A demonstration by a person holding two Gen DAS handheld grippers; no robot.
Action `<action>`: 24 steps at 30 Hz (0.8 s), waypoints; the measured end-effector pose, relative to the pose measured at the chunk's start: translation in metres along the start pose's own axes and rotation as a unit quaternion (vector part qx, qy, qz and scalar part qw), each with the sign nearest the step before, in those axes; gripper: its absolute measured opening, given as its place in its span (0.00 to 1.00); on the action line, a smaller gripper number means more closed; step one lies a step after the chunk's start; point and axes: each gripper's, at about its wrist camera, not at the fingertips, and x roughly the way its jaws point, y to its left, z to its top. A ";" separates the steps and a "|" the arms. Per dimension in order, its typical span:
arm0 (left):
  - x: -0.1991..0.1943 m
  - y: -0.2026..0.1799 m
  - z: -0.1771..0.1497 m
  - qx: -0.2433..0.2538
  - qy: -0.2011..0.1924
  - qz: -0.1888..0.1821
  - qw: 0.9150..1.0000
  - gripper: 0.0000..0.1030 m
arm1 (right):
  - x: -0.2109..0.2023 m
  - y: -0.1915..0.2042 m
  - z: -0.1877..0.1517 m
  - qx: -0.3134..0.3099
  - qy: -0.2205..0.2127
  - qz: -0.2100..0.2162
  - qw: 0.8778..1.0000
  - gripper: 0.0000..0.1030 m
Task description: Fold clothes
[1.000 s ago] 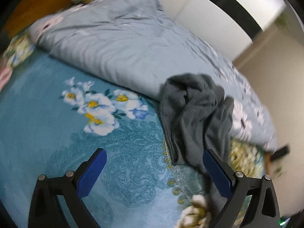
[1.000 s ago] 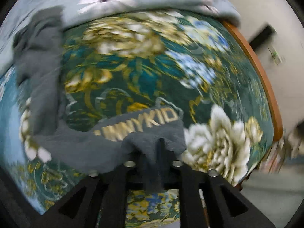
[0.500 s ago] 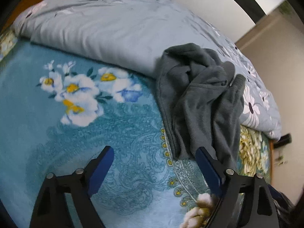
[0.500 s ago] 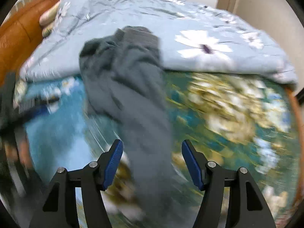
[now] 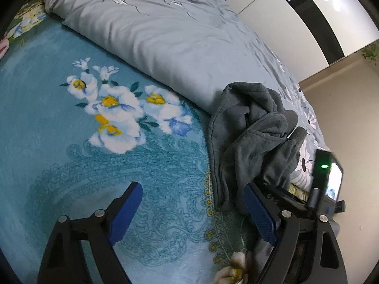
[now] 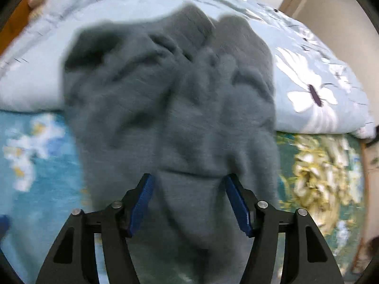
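My left gripper [image 5: 193, 213] hangs wide open over the blanket [image 5: 71, 142], holding nothing; the garment [image 5: 251, 139] lies crumpled against the duvet [image 5: 165, 35]. Only my right view shows the right gripper [image 6: 189, 203] closing, garment between its pads, untouched.

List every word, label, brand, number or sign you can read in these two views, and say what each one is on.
None can be read.
Grey garment: crumpled and blurred, no lettering showing in either view.
Floral blanket and grey-blue quilt: flower patterns only, no text.
Device with a green light at the right edge of the left wrist view: only the light and a bright screen show; anything on it is too small and blurred to read.
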 end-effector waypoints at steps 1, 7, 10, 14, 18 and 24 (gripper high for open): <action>0.000 -0.001 0.000 0.002 0.000 -0.001 1.000 0.87 | 0.003 -0.003 -0.001 0.005 0.004 -0.005 1.000 0.45; 0.014 -0.015 0.000 0.035 0.012 0.001 0.999 0.87 | -0.030 -0.037 -0.016 0.060 -0.035 0.027 0.997 0.11; 0.024 -0.029 -0.004 0.073 0.024 -0.002 0.997 0.87 | -0.056 -0.054 -0.035 0.067 -0.062 0.055 0.994 0.11; 0.038 -0.042 -0.004 0.099 0.037 -0.016 0.994 0.87 | -0.088 -0.076 -0.068 0.074 -0.084 0.084 0.990 0.10; 0.047 -0.043 -0.007 0.079 0.075 -0.075 0.991 0.87 | -0.116 -0.095 -0.110 0.079 -0.081 0.114 0.987 0.10; 0.049 -0.048 -0.014 0.049 0.129 -0.187 0.973 0.87 | -0.147 -0.101 -0.175 0.057 -0.056 0.126 0.989 0.05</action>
